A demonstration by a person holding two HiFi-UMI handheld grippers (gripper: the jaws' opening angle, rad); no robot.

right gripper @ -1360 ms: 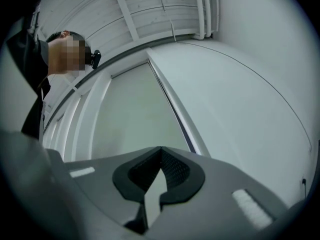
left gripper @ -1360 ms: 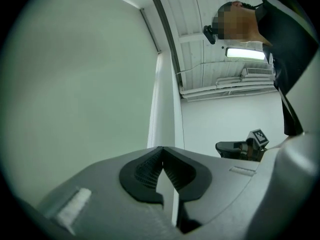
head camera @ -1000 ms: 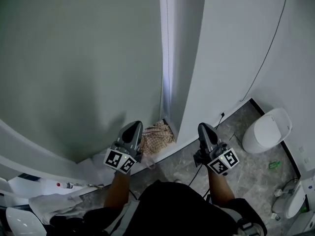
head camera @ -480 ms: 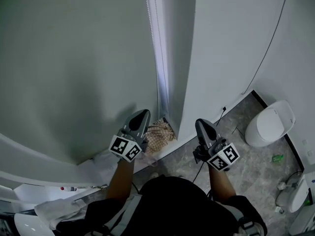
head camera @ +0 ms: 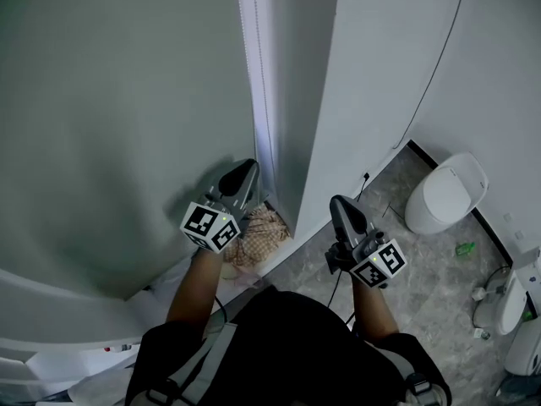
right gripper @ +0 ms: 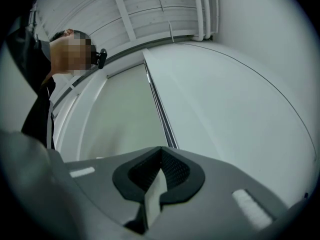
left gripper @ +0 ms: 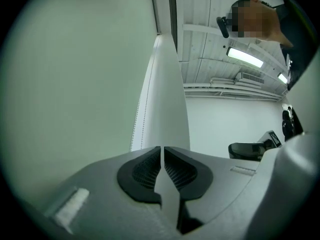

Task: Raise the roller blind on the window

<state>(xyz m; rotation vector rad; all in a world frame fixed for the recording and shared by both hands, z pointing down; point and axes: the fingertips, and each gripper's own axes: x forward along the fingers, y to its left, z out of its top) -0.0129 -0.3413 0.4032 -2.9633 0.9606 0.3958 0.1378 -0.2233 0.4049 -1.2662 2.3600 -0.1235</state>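
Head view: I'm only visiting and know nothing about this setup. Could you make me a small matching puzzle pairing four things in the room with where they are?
Things:
1. roller blind
2. checked cloth
3. white bin
4. black cable

Places:
A. runs down the white wall towards the floor
B. stands on the grey floor at the right
C. lies crumpled on the floor at the foot of the window edge
D. fills the left of the picture, grey-green

Pairs: 1-D, 2-C, 3-B, 4-A

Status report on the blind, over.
Left gripper jaws just opening, empty, beside bead chain. Right gripper shut, empty. Roller blind down. Nothing blocking the chain.
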